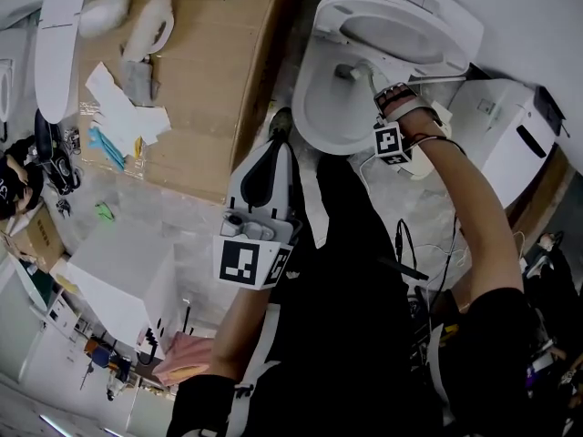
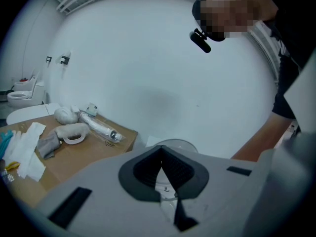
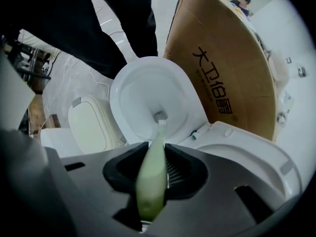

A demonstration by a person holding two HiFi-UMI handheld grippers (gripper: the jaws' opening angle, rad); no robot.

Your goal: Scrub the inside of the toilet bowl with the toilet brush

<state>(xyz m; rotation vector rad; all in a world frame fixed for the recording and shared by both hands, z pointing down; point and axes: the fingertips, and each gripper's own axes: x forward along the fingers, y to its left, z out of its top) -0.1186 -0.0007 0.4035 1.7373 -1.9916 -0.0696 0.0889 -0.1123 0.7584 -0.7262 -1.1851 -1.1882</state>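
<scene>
The white toilet bowl (image 1: 321, 107) stands with its lid (image 1: 410, 16) raised; in the right gripper view the bowl (image 3: 133, 95) lies straight ahead. My right gripper (image 1: 387, 98) hangs over the bowl's right rim, shut on the pale green handle of the toilet brush (image 3: 150, 177). The brush's head (image 3: 159, 117) reaches down to the bottom of the bowl, and shows grey-white in the head view (image 1: 351, 71). My left gripper (image 1: 273, 144) is held back beside the bowl's near left edge, with its dark jaws shut on nothing (image 2: 162, 157).
A big cardboard box (image 1: 209, 80) lies left of the toilet with rags and white parts on it. A second white toilet unit (image 1: 510, 135) stands at the right. Cables (image 1: 428, 262) trail on the floor. The person's black-clad legs are just before the bowl.
</scene>
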